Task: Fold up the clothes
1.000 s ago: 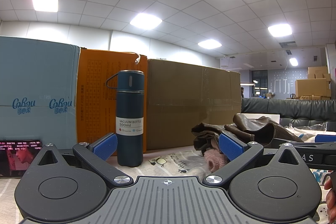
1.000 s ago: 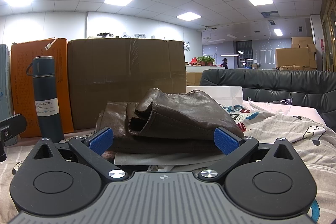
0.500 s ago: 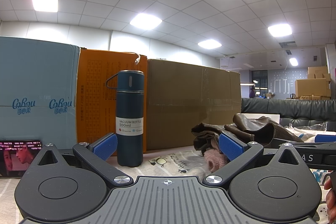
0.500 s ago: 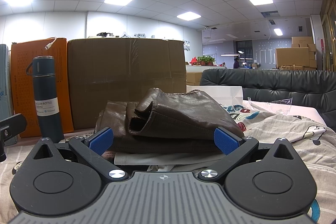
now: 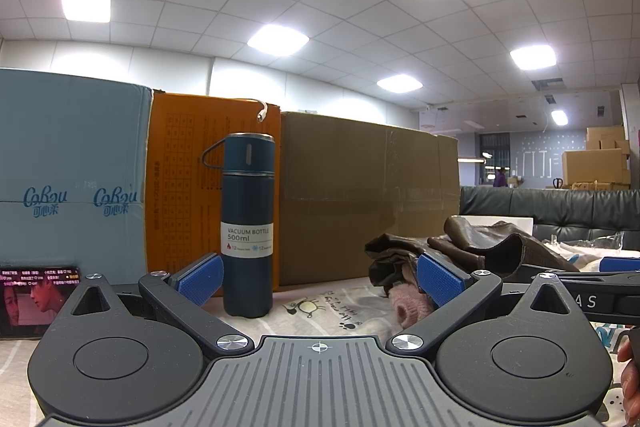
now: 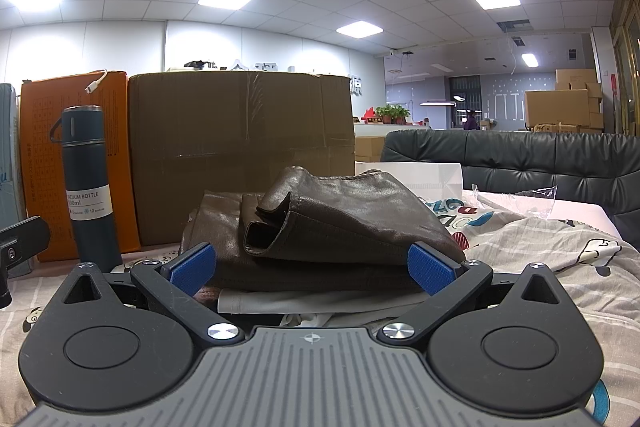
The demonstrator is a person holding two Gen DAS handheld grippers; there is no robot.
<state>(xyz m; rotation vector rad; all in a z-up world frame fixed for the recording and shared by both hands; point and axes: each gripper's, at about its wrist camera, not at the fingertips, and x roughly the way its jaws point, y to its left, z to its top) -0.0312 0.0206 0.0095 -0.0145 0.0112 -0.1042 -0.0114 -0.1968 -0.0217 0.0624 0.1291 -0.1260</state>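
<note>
Office-like room, tiled ceiling with lit panels, dark padded sofa [image 6: 540, 163] at the back right. Printed bedsheet [image 6: 552, 255] covers the work surface, cartoon pattern, wrinkled on the right. Row of boxes stands along the far edge of the sheet: blue box [image 5: 68, 179] at left, orange box [image 5: 180, 187] next, big brown cardboard box [image 6: 240, 155] beside that. White cable end [image 5: 262, 113] hangs over the orange box top.

Pile of clothes [image 6: 320, 227] sits on the sheet in front of the brown box, straight ahead of the right gripper [image 6: 312, 269]. Top item is a brown leather-look garment, loosely folded, one edge curled up; a white piece and something pink show under it. From the left wrist view the same pile lies to the right, behind the right finger of the left gripper [image 5: 318, 277].

Dark blue vacuum bottle [image 5: 248, 227], upright, labelled 500ml, stands in front of the orange box, well left of the pile.

Phone [image 5: 38, 301] with a video on screen leans at the blue box base.

Both grippers: fingers spread wide, blue pads apart, nothing between them, neither touching the clothes. Part of a hand [image 5: 630, 383] shows at the right edge of the left view.
</note>
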